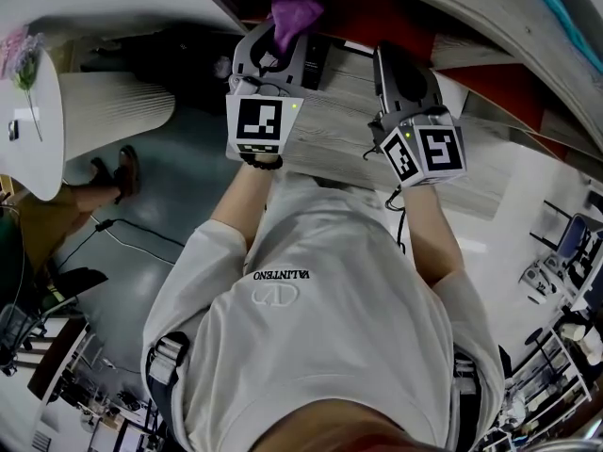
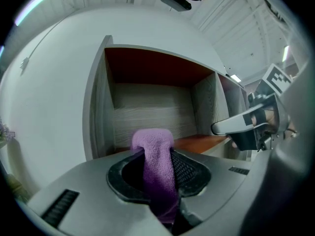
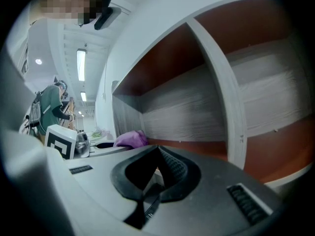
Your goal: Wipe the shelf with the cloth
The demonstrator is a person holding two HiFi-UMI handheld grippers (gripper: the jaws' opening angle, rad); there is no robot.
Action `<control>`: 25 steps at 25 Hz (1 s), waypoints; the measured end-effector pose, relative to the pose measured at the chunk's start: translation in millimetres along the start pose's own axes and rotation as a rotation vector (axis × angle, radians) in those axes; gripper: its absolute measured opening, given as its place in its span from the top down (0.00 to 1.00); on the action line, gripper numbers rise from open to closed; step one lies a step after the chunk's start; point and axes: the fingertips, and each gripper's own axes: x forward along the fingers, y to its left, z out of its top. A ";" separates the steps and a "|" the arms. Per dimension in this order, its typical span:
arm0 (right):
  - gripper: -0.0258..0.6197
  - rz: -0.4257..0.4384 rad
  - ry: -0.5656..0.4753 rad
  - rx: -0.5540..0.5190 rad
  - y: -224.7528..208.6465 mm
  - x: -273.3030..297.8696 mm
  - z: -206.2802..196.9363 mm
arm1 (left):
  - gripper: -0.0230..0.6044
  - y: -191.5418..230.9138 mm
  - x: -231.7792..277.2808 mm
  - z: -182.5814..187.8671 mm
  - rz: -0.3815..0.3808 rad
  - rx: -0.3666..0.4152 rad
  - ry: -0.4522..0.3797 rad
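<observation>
A purple cloth (image 1: 294,9) is pinched in my left gripper (image 1: 281,28), which is shut on it at the mouth of the shelf (image 1: 344,121). In the left gripper view the cloth (image 2: 156,166) stands up between the jaws and droops over their tips, facing a compartment with grey wood-grain walls and a red-brown floor (image 2: 202,142). My right gripper (image 1: 392,56) hovers just right of the left one over the same shelf board, shut with nothing in it. In the right gripper view its jaws (image 3: 157,152) meet in front of the compartment's back wall (image 3: 197,112), with the cloth (image 3: 130,139) off to the left.
A white upright divider (image 3: 231,107) splits the shelf into compartments. A round white table (image 1: 33,130) with flowers stands at the left, another person's feet (image 1: 118,172) beside it. A cable (image 1: 122,238) lies on the floor. Chairs (image 1: 565,252) are at the far right.
</observation>
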 end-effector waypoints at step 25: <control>0.96 -0.023 -0.008 0.015 -24.8 -34.4 1.3 | 0.82 -65.5 19.5 9.7 -0.077 0.012 0.007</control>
